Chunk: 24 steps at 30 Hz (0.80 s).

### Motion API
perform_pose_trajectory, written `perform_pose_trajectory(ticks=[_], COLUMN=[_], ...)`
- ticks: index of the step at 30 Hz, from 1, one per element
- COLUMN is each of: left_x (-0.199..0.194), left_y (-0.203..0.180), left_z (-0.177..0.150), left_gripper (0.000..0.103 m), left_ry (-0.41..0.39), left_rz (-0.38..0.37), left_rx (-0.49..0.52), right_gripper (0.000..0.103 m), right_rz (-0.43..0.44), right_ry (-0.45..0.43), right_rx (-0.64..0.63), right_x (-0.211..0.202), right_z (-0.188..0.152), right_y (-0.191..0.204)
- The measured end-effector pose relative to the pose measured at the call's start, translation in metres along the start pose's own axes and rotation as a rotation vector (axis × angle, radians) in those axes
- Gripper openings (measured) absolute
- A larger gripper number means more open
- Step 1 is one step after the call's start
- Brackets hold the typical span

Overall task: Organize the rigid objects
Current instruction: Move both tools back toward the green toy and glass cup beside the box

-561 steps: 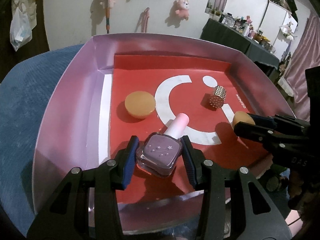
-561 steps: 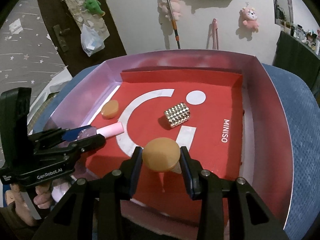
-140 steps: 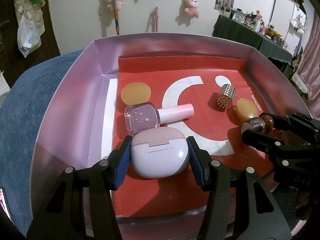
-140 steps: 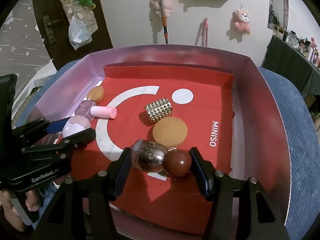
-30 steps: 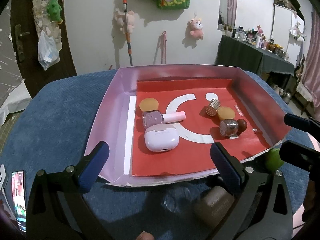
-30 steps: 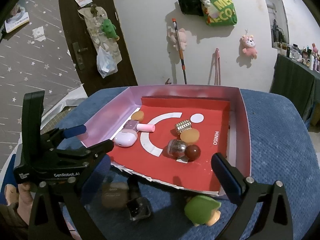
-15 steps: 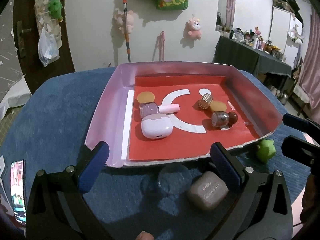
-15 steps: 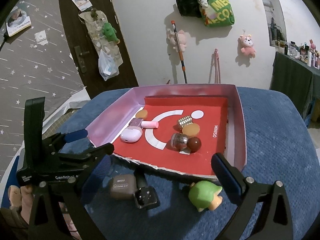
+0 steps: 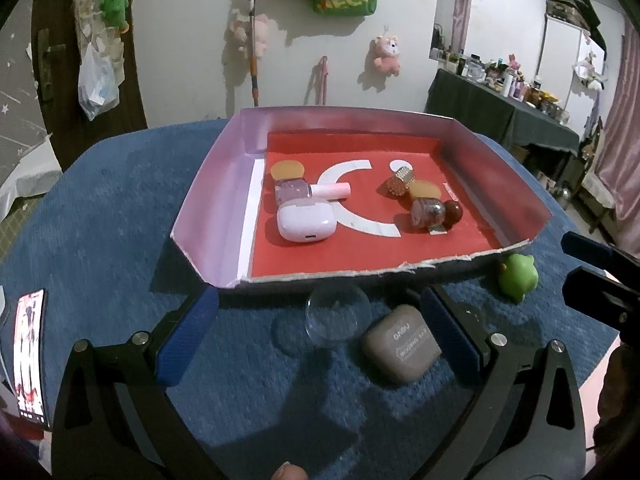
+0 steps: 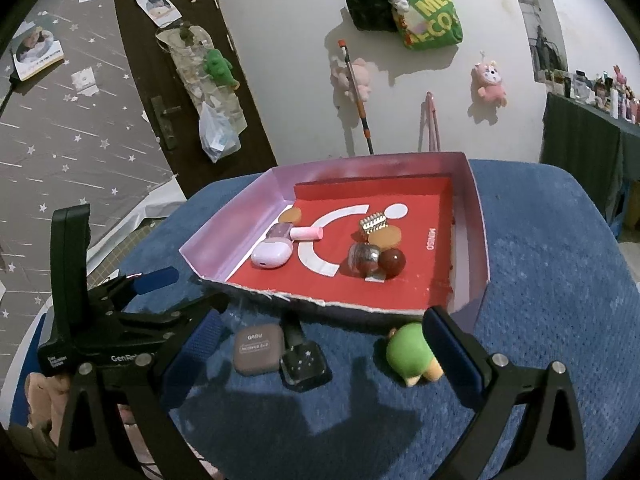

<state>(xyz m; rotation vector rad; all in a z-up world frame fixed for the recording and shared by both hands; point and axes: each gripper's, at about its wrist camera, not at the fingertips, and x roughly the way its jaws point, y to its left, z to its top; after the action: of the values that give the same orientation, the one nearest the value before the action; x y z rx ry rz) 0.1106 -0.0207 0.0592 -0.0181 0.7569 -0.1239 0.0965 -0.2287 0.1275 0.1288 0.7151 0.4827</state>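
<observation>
Rigid objects already sit in the shallow box (image 9: pixel 224 184), whose red liner prints "MINISO" in white beside the right wall: on the left an amber disc (image 9: pixel 287 169), a mauve nail polish bottle (image 9: pixel 294 191) with a pink cap, and a pale lilac earbud case (image 9: pixel 306 222); on the right a studded metal cylinder (image 9: pixel 401 181), a second amber disc (image 9: pixel 425 190), and a glittery bottle (image 9: pixel 429 212) touching its round brown cap (image 9: pixel 453 210). Outside, on the blue carpet (image 9: pixel 100 232) just before the torn front edge, lie a clear dome (image 9: pixel 338 312), a taupe earbud case (image 9: pixel 401 343) with a small printed label I cannot read for certain, a dark starred nail polish bottle (image 10: pixel 301 356), and a green toy figure (image 9: pixel 517 276). I hold my left gripper (image 9: pixel 318 334) spread wide, empty, around the dome and taupe case without touching them. My right gripper (image 10: pixel 320 354) is likewise wide apart and empty, the green toy just beside its right finger. The left gripper's body reads "GenRo…", the rest hidden.
</observation>
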Motion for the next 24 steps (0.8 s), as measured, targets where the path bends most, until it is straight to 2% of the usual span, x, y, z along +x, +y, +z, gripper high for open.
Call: perform_pose_trajectory(ticks=[24], left_x=[-0.008], left_y=[-0.003], left_z=[-0.028], left_gripper=[0.103], left_ry=[0.041], left_rz=[-0.015], left_rx=[-0.021], right_gripper=[0.103], right_rz=[0.014], right_ry=[0.05], right_rx=[0.047], right_x=[-0.002], right_z=[-0.034], right_y=[0.0])
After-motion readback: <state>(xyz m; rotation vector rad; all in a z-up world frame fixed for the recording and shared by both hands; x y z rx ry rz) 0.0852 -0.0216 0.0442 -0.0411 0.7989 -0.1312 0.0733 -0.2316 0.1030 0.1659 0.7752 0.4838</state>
